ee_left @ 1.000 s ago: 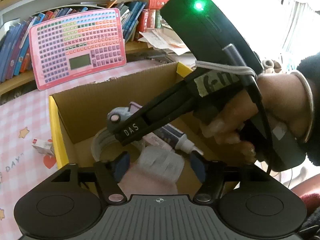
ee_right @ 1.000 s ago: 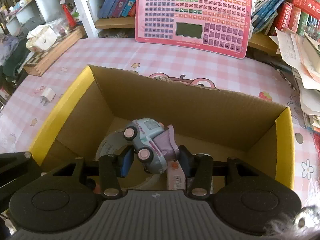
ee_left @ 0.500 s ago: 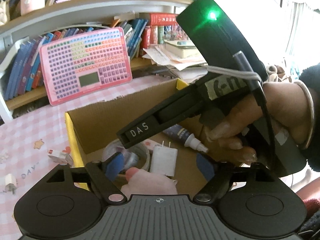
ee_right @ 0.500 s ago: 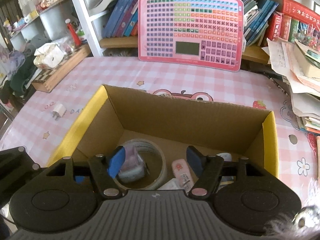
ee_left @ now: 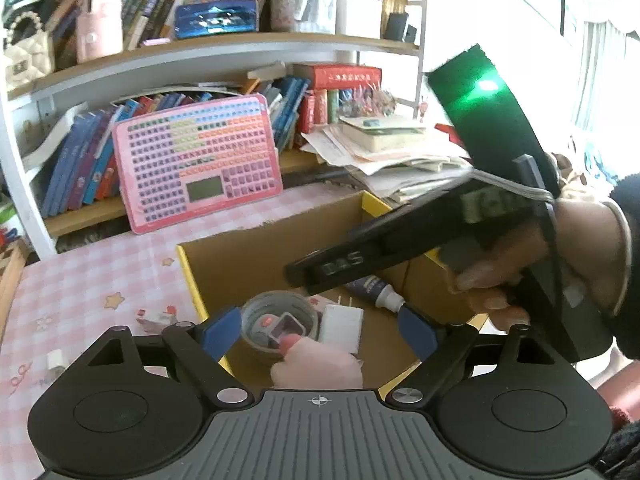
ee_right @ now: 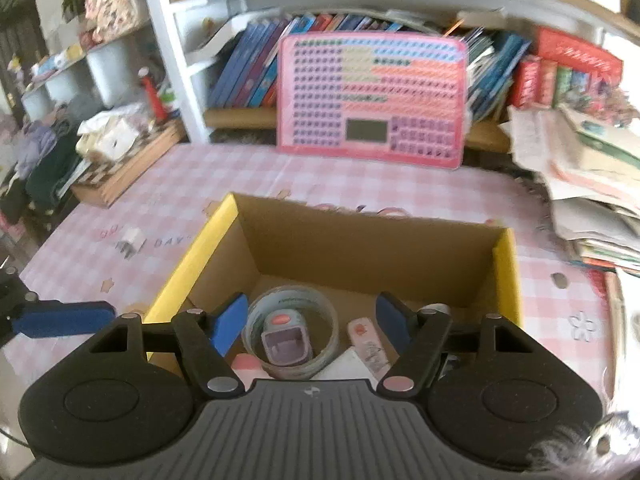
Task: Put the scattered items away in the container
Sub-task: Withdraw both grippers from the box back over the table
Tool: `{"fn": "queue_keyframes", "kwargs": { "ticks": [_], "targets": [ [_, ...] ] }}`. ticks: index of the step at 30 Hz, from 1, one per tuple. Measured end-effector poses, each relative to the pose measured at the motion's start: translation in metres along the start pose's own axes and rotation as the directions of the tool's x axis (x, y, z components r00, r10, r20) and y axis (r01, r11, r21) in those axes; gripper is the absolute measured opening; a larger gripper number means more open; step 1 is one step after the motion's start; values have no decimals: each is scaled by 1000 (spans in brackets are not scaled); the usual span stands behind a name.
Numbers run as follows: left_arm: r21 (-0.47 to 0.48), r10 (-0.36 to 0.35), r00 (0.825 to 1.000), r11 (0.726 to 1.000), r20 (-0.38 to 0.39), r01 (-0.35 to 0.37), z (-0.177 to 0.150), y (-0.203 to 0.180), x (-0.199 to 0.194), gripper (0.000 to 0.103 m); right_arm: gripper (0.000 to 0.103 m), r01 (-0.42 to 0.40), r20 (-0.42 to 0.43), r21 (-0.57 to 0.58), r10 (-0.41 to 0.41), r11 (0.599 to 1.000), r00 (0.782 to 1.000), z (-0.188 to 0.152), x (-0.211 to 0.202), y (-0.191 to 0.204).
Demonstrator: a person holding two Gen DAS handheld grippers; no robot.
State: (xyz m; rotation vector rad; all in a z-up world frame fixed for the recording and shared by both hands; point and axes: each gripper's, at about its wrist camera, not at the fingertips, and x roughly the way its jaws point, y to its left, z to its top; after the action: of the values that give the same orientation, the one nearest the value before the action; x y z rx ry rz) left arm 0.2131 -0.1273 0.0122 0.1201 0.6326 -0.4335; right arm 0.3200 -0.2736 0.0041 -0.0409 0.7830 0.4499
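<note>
Both tools hang spread and empty over the cardboard box [ee_right: 368, 248]: left tool [ee_left: 318, 330], right tool [ee_right: 308, 320]. The toy car [ee_right: 286, 340] sits inside the tape roll [ee_right: 256, 332]. Risk: tools clash reaching for the white charger [ee_right: 130, 240] left on the desk [ee_right: 240, 172].

Left gripper [ee_left: 320, 330]: black body, ribbed grey base, blue pads, silver screws.
Right gripper [ee_right: 310, 320]: same build; "DAS" lettering, green light.
Right hand [ee_left: 532, 264]: bare skin, bangle, dark sleeve.

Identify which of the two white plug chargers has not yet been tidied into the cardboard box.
The small white plug charger lying on the pink checked tablecloth, left of the yellow-edged cardboard box; the other white charger lies inside.
</note>
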Motion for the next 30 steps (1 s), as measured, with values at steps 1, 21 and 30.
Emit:
{"fn": "queue_keyframes", "kwargs": {
  "ticks": [1, 21, 30],
  "targets": [
    [-4, 1, 1000, 1000, 5, -1, -1, 2, -4, 89, 69, 10, 13, 5, -10, 1000, 1000, -1, -5, 0],
    [-41, -68, 995, 997, 71, 71, -33, 46, -70, 93, 71, 231, 100, 220, -258, 948, 961, -60, -86, 32],
    [-67, -94, 994, 993, 50, 97, -62, 73, -99, 94, 72, 333, 90, 263, -367, 905, 926, -95, -112, 70]
  ]
}}
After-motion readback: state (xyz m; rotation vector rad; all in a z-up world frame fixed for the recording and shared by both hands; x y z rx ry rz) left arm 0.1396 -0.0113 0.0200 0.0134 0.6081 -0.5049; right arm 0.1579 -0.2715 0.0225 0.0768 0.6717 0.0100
